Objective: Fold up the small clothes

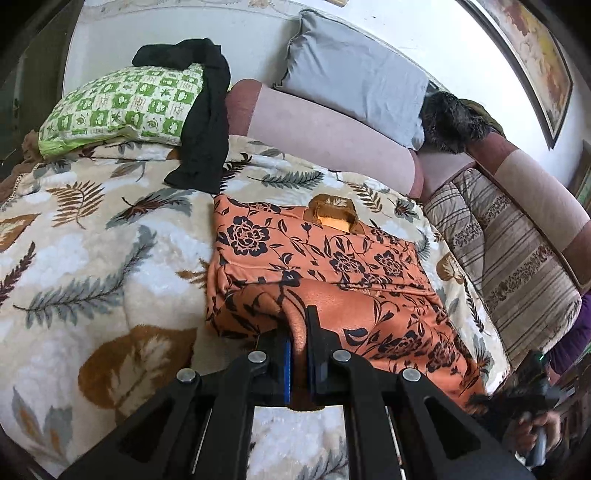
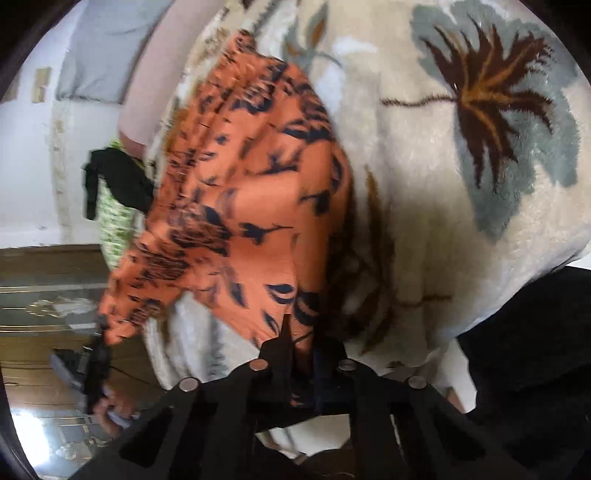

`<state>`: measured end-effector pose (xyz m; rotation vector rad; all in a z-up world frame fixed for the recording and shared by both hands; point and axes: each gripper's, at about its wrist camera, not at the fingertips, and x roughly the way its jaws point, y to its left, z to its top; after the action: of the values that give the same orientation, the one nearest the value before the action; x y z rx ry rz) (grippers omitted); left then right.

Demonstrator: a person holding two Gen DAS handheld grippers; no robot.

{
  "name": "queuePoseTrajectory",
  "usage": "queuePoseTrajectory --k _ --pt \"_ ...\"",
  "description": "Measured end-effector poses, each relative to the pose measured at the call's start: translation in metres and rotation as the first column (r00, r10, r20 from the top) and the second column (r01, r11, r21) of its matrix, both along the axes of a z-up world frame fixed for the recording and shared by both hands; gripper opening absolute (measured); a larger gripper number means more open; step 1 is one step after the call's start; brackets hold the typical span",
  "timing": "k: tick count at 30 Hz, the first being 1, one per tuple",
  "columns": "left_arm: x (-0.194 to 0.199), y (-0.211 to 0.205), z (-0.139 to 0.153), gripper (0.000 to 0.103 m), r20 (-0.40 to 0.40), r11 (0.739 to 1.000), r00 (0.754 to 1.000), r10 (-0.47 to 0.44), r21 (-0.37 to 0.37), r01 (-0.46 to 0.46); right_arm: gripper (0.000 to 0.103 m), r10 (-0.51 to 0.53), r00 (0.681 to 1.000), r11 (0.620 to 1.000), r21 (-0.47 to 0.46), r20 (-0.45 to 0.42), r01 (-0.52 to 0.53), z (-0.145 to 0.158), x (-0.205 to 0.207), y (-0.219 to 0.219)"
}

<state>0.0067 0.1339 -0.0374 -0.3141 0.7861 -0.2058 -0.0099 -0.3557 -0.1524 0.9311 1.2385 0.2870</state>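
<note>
A cream blanket (image 1: 85,266) printed with grey and brown leaves covers the bed and fills most of both views. Behind it, against the white wall (image 1: 424,29), lie a pink bolster (image 1: 332,136), a grey pillow (image 1: 354,81) and a green checked pillow (image 1: 122,103) with a black garment (image 1: 207,122) draped over it.

The orange flowered garment (image 1: 314,258) lies on the blanket, partly folded, its near edge raised.

Only the left wrist view shows a striped quilt (image 1: 517,251) and a framed picture (image 1: 532,62) at the right; only the blurred right wrist view shows a wooden floor (image 2: 44,266).

The left gripper (image 1: 299,325) is clamped on the garment's near edge. The right gripper (image 2: 301,354) is closed with orange cloth between its fingers.
</note>
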Motion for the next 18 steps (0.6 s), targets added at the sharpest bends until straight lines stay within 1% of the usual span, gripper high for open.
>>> queuePoseTrajectory --k 2,4,6,8,9,10,11,12,13,14,15,16,17,18 --pt "-0.009 0.0 0.007 0.006 -0.001 1.0 1.0 -0.02 -0.013 0.02 0.007 -0.021 0.998 0.999 0.051 0.057 0.018 0.017 0.002 -0.005" --pt "-0.013 -0.002 0.023 0.006 0.021 0.998 0.998 -0.051 -0.023 0.052 0.007 -0.034 0.991 0.995 0.096 0.127 0.021 0.041 0.011 -0.011" --pt "-0.006 -0.003 0.037 0.006 0.045 0.997 0.997 -0.066 -0.024 0.067 0.007 -0.04 0.98 0.991 0.13 0.195 0.014 0.072 0.034 -0.018" --pt "0.019 0.002 0.05 0.006 0.065 0.996 0.996 -0.066 -0.062 0.07 0.007 -0.049 0.962 0.987 0.16 0.269 0.005 0.101 0.071 -0.026" --pt "0.04 0.008 0.053 0.007 0.065 0.994 0.996 -0.056 -0.088 0.061 0.007 -0.057 0.951 0.985 0.172 0.305 0.004 0.117 0.097 -0.032" --pt "0.061 0.012 0.053 0.007 0.059 0.995 0.997 -0.04 -0.093 0.045 0.007 -0.065 0.941 0.982 0.19 0.331 0.001 0.129 0.119 -0.039" --pt "0.08 0.016 0.051 0.007 0.056 0.996 0.998 -0.024 -0.082 0.028 0.007 -0.075 0.934 0.978 0.21 0.35 0.0 0.136 0.142 -0.042" --pt "0.102 0.02 0.044 0.011 0.045 0.998 0.999 -0.002 -0.067 0.005 0.008 -0.078 0.924 0.974 0.225 0.375 -0.009 0.142 0.178 -0.046" --pt "0.13 0.026 0.031 0.029 0.006 0.998 1.0 0.022 -0.064 -0.022 0.011 -0.063 0.92 0.98 0.198 0.387 -0.016 0.142 0.208 -0.047" --pt "0.169 0.032 0.006 0.055 -0.072 0.997 0.996 0.045 -0.057 -0.049 0.015 -0.05 0.926 0.988 0.153 0.374 -0.008 0.132 0.244 -0.046" --pt "0.194 0.035 -0.015 0.061 -0.135 0.998 0.99 0.046 -0.032 -0.051 0.04 -0.048 0.942 0.993 0.12 0.333 0.008 0.117 0.271 -0.044" --pt "0.213 0.04 -0.034 0.06 -0.178 0.996 0.98 0.084 0.005 -0.084 0.084 -0.046 0.96 0.997 0.076 0.277 0.026 0.097 0.289 -0.042" --pt "0.219 0.044 -0.043 0.06 -0.178 0.993 0.977 0.118 0.036 -0.113 0.089 -0.067 0.976 0.998 0.022 0.208 0.064 0.077 0.3 -0.041" --pt "0.222 0.05 -0.052 0.06 -0.167 0.987 0.974 0.153 0.078 -0.141 0.089 -0.081 0.977 0.997 -0.002 0.197 0.083 0.061 0.303 -0.04"
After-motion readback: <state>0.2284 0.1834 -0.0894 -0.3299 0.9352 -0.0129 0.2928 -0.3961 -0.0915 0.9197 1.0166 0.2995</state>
